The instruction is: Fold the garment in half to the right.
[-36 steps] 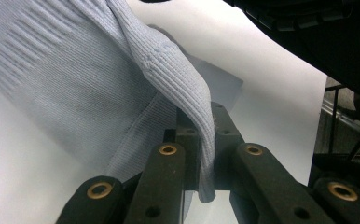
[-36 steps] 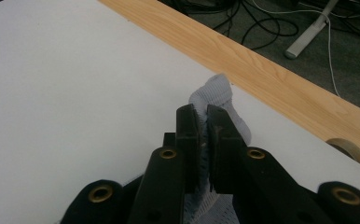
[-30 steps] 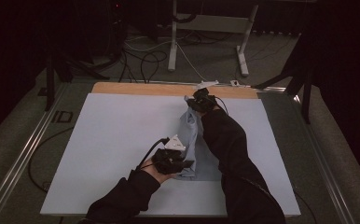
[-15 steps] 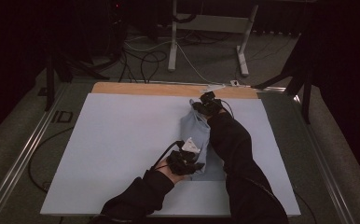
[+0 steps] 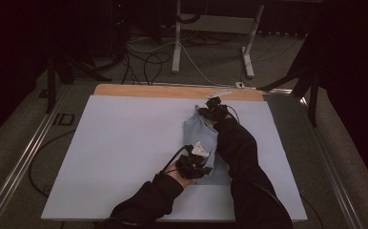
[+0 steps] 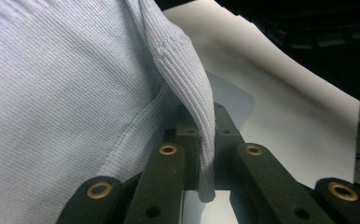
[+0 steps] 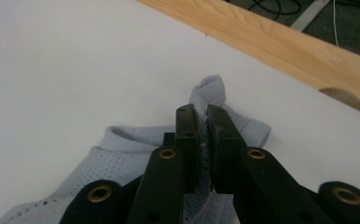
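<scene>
Garment (image 5: 200,138) (partly hidden under a sleeve) pinched by left tool (image 6: 206,140) and right tool (image 7: 202,135).

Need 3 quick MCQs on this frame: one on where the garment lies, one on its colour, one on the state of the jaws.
1. Where does the garment lie on the white board?
A. right of centre
B. far left edge
C. on the floor

2. Its colour?
A. red
B. light blue
C. black

3. How do the left gripper and the right gripper stand?
A. both open, clear of the cloth
B. one open
C. both shut on the cloth

Key: 1 A, the high view shows it right of the board's middle. 2 B, the knit is pale blue in both gripper views. 3 C, a fold of fabric is pinched between each pair of jaws.
</scene>
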`<state>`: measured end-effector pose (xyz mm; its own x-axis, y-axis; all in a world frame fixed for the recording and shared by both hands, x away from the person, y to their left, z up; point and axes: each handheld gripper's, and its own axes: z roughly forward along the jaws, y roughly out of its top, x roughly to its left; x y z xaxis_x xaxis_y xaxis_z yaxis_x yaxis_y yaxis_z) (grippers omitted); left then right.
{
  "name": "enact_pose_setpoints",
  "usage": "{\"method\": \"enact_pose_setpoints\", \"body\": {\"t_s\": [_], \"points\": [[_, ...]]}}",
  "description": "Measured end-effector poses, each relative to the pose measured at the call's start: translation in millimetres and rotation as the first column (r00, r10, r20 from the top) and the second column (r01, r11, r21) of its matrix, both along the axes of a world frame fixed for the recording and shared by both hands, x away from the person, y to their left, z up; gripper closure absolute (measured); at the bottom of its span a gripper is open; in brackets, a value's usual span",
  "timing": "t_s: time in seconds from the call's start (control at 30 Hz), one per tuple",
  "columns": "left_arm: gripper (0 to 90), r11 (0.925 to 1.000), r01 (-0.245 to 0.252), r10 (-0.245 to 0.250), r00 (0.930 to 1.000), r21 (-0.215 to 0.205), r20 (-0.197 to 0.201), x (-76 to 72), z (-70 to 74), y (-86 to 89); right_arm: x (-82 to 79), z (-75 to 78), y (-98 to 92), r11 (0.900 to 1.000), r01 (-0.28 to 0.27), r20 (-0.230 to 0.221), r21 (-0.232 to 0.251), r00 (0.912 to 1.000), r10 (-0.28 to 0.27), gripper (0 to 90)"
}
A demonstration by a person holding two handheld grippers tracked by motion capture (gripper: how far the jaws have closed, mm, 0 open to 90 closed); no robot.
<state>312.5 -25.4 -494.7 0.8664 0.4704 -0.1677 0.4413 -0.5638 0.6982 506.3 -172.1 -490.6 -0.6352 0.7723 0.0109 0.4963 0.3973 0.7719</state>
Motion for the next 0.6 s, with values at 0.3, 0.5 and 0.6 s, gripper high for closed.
{"method": "enact_pose_setpoints", "body": {"t_s": [0.3,0.5,0.6], "points": [[86.1,0.9995,0.002,-0.002,1.0000,0.032,0.000,3.1,-9.3,-8.2,2.0,-6.8,-6.4,1.000,-0.009,-0.021,0.015,0.9997,0.009,80.0],[86.0,0.9992,0.007,-0.006,0.9999,0.039,-0.013,3.6,-13.4,-13.6,0.1,-0.5,-16.6,1.000,-0.006,-0.031,0.008,0.9995,0.006,53.8],[86.0,0.9992,0.006,-0.005,0.9998,0.040,-0.020,4.7,-15.3,-15.7,-3.2,3.8,-19.9,0.999,-0.024,-0.014,-0.021,0.9996,0.024,50.6]]}}
